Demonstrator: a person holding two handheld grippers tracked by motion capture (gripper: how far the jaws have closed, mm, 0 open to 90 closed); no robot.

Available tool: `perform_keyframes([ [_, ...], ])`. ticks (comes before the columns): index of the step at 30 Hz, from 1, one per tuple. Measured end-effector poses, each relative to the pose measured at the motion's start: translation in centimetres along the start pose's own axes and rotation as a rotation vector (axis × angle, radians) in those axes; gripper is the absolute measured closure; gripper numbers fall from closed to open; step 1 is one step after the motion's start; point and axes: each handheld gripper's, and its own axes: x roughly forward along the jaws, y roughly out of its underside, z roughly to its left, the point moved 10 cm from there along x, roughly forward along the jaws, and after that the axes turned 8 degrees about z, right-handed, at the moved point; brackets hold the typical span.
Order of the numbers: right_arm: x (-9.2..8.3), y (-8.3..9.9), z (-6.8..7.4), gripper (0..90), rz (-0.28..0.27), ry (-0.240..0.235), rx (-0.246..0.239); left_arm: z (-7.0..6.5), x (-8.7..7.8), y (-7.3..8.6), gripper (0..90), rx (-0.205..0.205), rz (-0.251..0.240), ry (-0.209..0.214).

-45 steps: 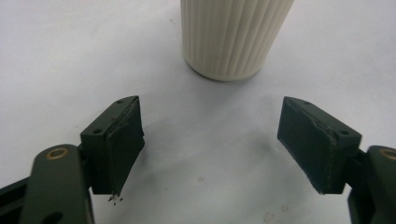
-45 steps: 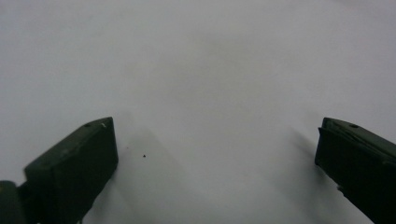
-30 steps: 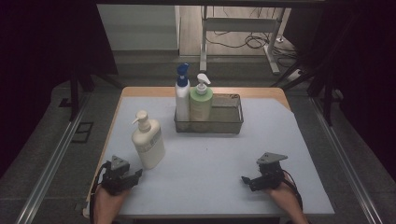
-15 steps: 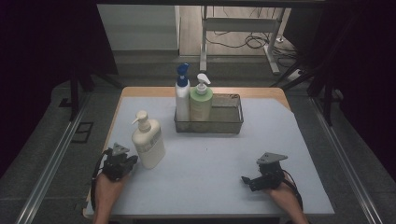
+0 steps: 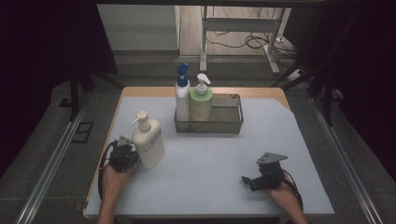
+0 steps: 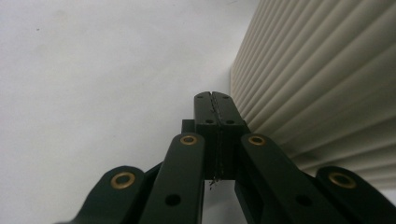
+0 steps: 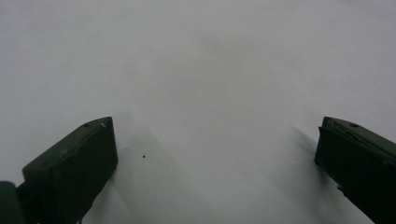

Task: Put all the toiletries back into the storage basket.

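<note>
On the pale surface (image 5: 205, 168), a cream pump bottle (image 5: 148, 141) stood upright near the left edge. The left gripper (image 5: 122, 156) sat just beside the bottle's base, its fingers (image 6: 205, 112) pressed together with nothing between them; the bottle's ribbed wall (image 6: 322, 79) lay close on one side. The right gripper (image 5: 264, 176) rested near the front right corner, fingers (image 7: 74, 163) spread wide over bare surface. A mesh basket (image 5: 229, 122) near the far edge held a blue-capped white bottle (image 5: 182, 95) and a green bottle (image 5: 201, 100).
</note>
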Motion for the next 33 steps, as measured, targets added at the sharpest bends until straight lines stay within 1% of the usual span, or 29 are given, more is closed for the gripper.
perform_keyframes([
  [4,0.0,0.0,0.0,0.0,0.0,0.001,0.0,-0.2,0.1,-0.1,89.4,0.006,-0.004,0.008],
  [8,0.0,0.0,0.0,0.0,0.0,0.0,0.0,-0.5,0.2,-0.1,89.4,0.026,-0.002,0.02],
  [11,0.0,0.0,0.0,0.0,0.0,0.0,0.0,-0.8,0.4,-0.2,89.4,0.031,-0.007,0.029],
  [18,0.0,0.0,0.0,0.0,0.0,-0.001,0.001,-1.4,0.8,-0.2,89.4,0.018,-0.017,0.064],
  [21,0.0,0.0,0.0,0.0,-0.001,0.0,0.0,-1.8,0.9,-0.2,89.4,0.017,-0.021,0.086],
  [24,0.0,0.0,0.0,0.0,-0.001,0.0,0.0,-2.1,0.9,-0.2,89.4,0.018,-0.025,0.095],
  [25,0.0,0.0,0.0,0.0,-0.001,0.0,0.0,-2.1,1.0,-0.2,89.4,0.027,-0.02,0.094],
  [33,0.0,0.0,0.0,0.0,-0.002,0.001,-0.002,-3.1,1.6,-0.3,89.4,0.052,-0.008,0.106],
])
